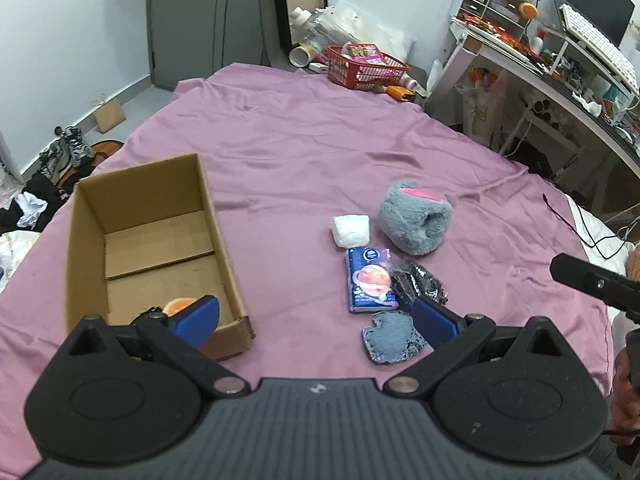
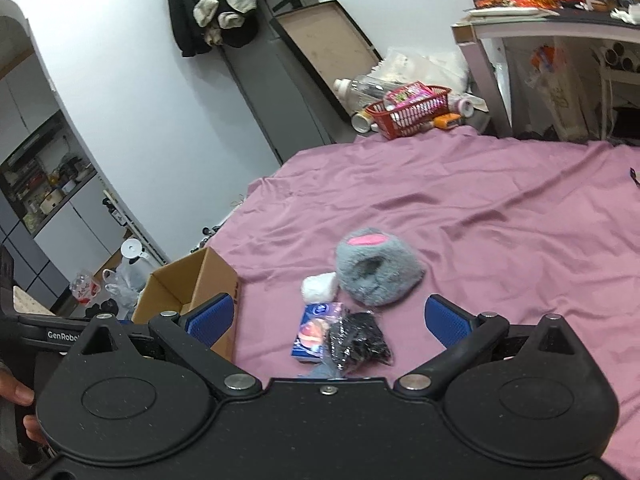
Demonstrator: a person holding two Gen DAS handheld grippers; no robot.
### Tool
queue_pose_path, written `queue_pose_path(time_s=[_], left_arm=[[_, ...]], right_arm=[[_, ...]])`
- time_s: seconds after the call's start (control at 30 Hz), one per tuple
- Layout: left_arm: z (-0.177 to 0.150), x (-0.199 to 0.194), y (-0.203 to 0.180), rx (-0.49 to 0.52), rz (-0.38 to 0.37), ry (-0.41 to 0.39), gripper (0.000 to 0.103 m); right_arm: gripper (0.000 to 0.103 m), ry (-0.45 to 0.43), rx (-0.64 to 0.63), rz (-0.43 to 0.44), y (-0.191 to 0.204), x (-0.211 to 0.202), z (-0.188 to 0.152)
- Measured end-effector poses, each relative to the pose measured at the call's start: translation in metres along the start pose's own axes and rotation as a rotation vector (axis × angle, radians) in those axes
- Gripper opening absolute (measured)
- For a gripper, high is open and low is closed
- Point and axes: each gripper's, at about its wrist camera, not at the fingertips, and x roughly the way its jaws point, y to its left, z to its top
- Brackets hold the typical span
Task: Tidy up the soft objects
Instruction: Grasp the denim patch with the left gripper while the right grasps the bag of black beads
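Note:
On the purple sheet (image 1: pixel 304 152) stands an open cardboard box (image 1: pixel 156 216) with an orange soft thing (image 1: pixel 179 305) in its near corner. To its right lie a grey plush slipper (image 1: pixel 416 218) (image 2: pixel 376 270), a white wad (image 1: pixel 352 231) (image 2: pixel 319 287), a blue tissue pack (image 1: pixel 370 280) (image 2: pixel 316 332), a black crinkly bag (image 1: pixel 420 282) (image 2: pixel 358 344) and a blue denim piece (image 1: pixel 392 338). My left gripper (image 1: pixel 316 320) is open, empty, between the box and the pile. My right gripper (image 2: pixel 330 320) hangs open over the pile, holding nothing.
A red basket (image 1: pixel 366 66) (image 2: pixel 412 112) with packets and bottles sits at the bed's far edge. A cluttered desk (image 1: pixel 560 64) stands at the right. Shoes and clothes (image 1: pixel 60 160) lie on the floor at the left. A black cable (image 1: pixel 576 224) crosses the bed's right side.

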Motion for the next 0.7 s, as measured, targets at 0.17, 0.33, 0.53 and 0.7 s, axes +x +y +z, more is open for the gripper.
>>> queue_pose_path(time_s=[0.17,0.33,0.53,0.7], left_arm=[[0.004,0.012,-0.005,0.016,-0.028,-0.005,0.102],[0.005,0.028,-0.01,0.05,-0.064,-0.011,0.099],[-0.001,0.052,-0.016,0.107,-0.114,0.003,0.093],[-0.01,0.075,-0.018,0.118,-0.155,0.043,0.084]], right_arm=[[0.102,0.031,0.011,-0.013,-0.006,0.008,-0.005],[0.1,0.081,0.02,-0.019,-0.009,0.021,-0.012],[0.091,0.145,0.045,-0.032,-0.011,0.042,-0.024],[0.084,0.181,0.061,-0.051,-0.013,0.057,-0.027]])
